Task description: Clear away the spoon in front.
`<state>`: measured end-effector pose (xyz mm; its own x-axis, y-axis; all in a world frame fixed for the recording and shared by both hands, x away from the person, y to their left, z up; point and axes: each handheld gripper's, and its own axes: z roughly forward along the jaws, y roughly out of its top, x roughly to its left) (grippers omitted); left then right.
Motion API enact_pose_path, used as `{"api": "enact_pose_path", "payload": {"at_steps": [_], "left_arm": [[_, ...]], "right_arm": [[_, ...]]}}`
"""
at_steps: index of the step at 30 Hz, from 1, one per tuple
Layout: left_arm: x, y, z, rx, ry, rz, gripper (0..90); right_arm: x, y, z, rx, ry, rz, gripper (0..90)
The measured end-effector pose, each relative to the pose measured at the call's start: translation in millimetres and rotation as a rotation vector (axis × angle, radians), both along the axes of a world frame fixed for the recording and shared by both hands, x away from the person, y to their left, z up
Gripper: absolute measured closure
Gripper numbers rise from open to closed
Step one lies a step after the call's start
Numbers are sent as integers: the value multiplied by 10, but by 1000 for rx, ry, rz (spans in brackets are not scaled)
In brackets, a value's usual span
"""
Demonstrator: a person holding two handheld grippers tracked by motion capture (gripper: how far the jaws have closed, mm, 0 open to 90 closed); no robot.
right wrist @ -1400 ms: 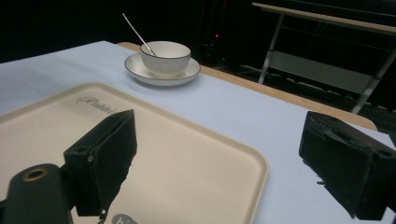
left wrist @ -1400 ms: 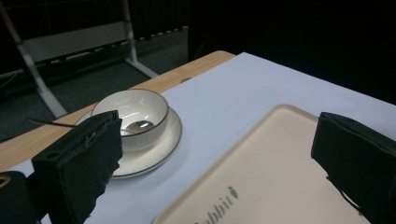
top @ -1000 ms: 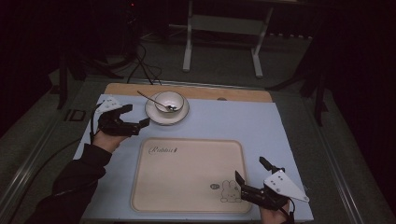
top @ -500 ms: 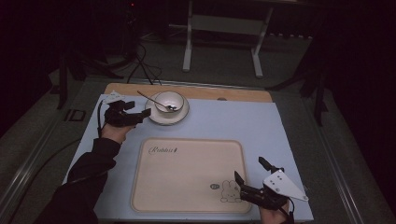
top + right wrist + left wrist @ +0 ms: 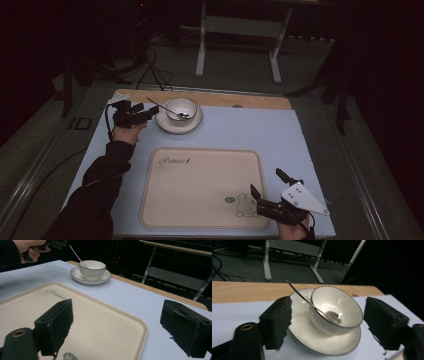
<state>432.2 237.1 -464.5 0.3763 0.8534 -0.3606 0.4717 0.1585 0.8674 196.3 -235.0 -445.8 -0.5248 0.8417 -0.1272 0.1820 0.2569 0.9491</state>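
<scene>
High view: on the worktop (image 5: 310, 135) lies a beige tray (image 5: 200, 185); beyond it a saucer (image 5: 179, 122) carries a bowl (image 5: 181, 109) holding a spoon (image 5: 167, 108). Left hand-held gripper (image 5: 145, 114) spread beside the saucer; right hand-held gripper (image 5: 267, 192) spread over the tray's corner.

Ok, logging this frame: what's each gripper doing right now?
Left gripper: open, jaws either side of the saucer.
Right gripper: open, empty, above the tray.
</scene>
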Motion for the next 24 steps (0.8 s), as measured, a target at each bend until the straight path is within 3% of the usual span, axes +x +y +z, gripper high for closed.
{"api": "enact_pose_path", "payload": {"at_steps": [3,5,8,14,19,24], "left_arm": [[77,-9,-22,-2,37,44,274],[109,6,-49,-43,47,58,304],[154,11,-80,-63,58,81,337],[260,34,-135,-152,64,96,371],[348,16,-178,-130,86,131,406],[405,15,-233,-138,93,165,482]], "right_arm": [[4,-2,-4,0,5,2,112],[8,-3,-9,3,10,1,112],[16,-3,-14,3,15,3,112],[21,3,-20,-1,19,6,112],[23,-4,-21,1,22,5,113],[25,-9,-23,3,26,6,113]]}}
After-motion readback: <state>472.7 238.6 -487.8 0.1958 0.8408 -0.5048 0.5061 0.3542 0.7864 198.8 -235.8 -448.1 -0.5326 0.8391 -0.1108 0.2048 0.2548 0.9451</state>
